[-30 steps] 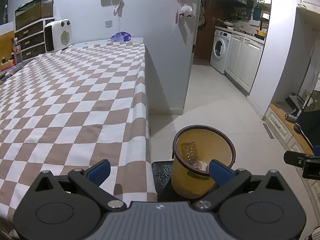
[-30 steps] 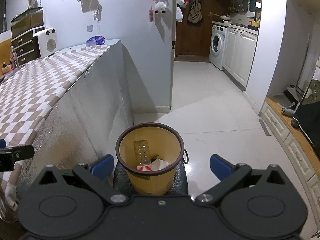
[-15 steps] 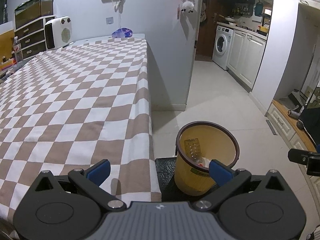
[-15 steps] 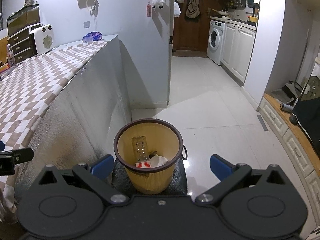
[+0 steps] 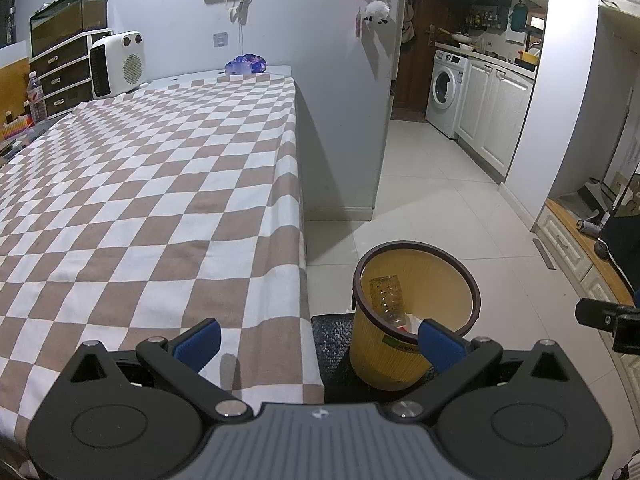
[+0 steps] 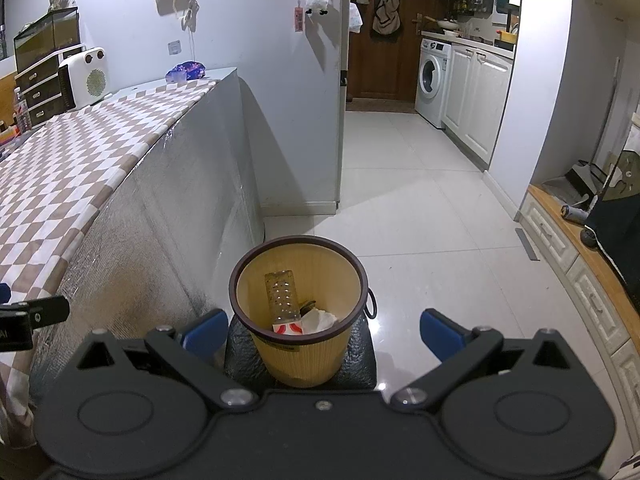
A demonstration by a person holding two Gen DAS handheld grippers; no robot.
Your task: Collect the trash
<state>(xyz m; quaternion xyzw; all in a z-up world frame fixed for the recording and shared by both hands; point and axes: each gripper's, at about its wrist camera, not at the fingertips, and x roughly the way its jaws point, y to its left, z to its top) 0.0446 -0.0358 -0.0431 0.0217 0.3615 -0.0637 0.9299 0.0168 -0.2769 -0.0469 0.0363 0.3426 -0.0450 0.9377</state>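
Both grippers are hovering wide apart and gripping nothing: the left gripper (image 5: 318, 334) is sitting at the lower centre of its frame over the edge of the checkered surface (image 5: 140, 200), and the right gripper (image 6: 322, 330) is framing the yellow bin (image 6: 298, 312) at the lower middle of its own. The trash is already lying inside the bin, which is standing on a dark mat (image 6: 360, 356) on the floor just beside the surface. The likely risk is that a low-hanging gripper finger is clipping the bin's rim during any turn back toward the surface, tipping the light bin and spilling what is in it. The right wrist view is showing the contents plainly, a clear plastic bottle (image 6: 283, 296) leaning inside and a white crumpled piece (image 6: 318, 320) beside it, while the left wrist view is showing the cloth top, where no trash is showing
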